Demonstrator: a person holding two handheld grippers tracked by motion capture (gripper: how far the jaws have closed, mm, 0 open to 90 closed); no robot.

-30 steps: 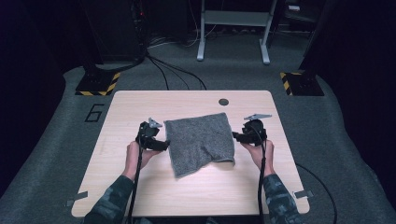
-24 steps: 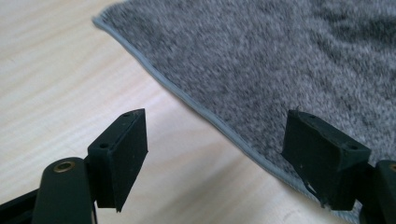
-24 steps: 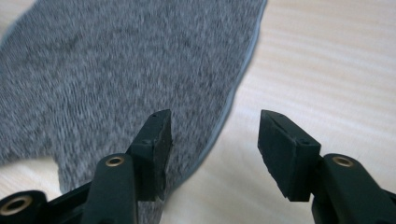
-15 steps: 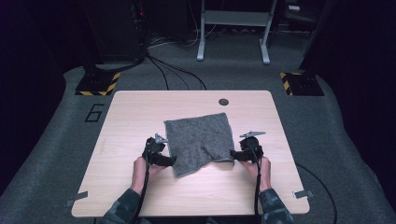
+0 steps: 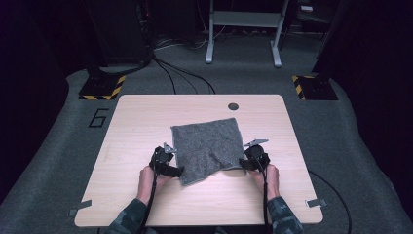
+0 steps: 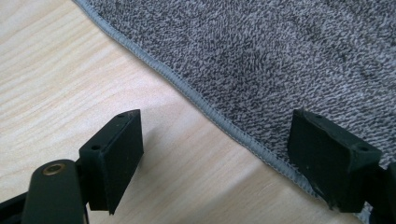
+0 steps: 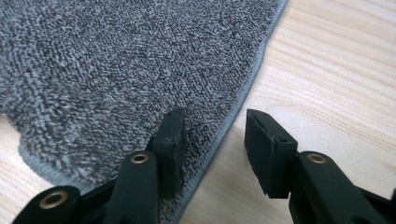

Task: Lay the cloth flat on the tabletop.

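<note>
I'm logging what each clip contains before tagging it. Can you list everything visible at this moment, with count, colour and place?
towel: one, mottled grey with a pale stitched hem, flat on the near middle of the table.
table: one, light wood, centre of the high view.
round grommet: one, dark, in the tabletop near its far edge.
floor blocks: two, black with yellow stripes, beyond the table's far corners.
metal frame: one, pale grey, on the floor behind.
left tongs: black, open, straddling the towel's left hem.
right tongs: black, just closing, open astride the right hem near the towel's corner.
hands: two, camouflage sleeves.
</note>
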